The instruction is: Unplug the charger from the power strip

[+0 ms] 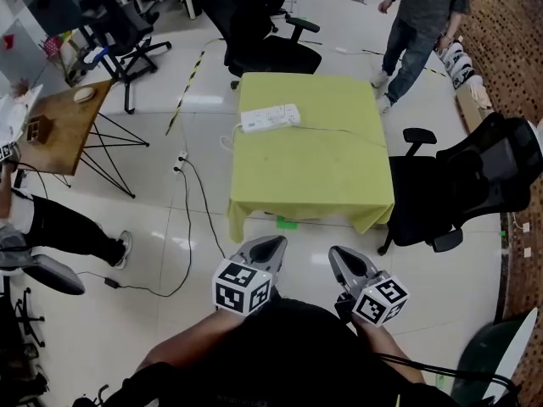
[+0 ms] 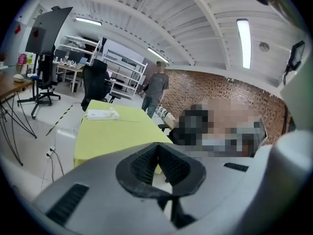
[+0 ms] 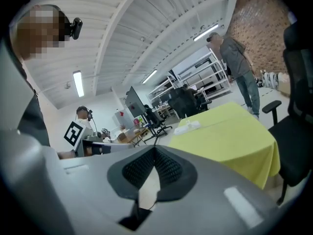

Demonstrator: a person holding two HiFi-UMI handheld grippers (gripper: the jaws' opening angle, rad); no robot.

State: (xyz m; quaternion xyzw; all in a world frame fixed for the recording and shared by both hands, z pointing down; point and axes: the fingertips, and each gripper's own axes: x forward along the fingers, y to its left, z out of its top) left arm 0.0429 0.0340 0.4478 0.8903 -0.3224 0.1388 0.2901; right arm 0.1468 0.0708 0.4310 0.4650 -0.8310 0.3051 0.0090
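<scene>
A white power strip (image 1: pixel 270 118) lies at the far left of the yellow-green table (image 1: pixel 314 176). A white charger (image 1: pixel 290 112) sits at its right end, and a thin cable runs from there toward the table's right edge. Both grippers are held low in front of the person's body, short of the table's near edge. The left gripper (image 1: pixel 270 242) is shut with nothing in it, and the right gripper (image 1: pixel 338 253) is shut and empty too. In the left gripper view the jaws (image 2: pixel 157 148) meet, with the strip (image 2: pixel 100 114) far ahead. The right gripper view shows the same closed jaws (image 3: pixel 155 151) and the distant strip (image 3: pixel 188 126).
A black office chair (image 1: pixel 475 185) stands close to the table's right side, and another chair (image 1: pixel 263 49) behind it. A person (image 1: pixel 420 24) walks at the back right. A wooden side table (image 1: pixel 59 125) and a seated person's leg (image 1: pixel 68 231) are at left. Cables (image 1: pixel 182 219) trail on the floor.
</scene>
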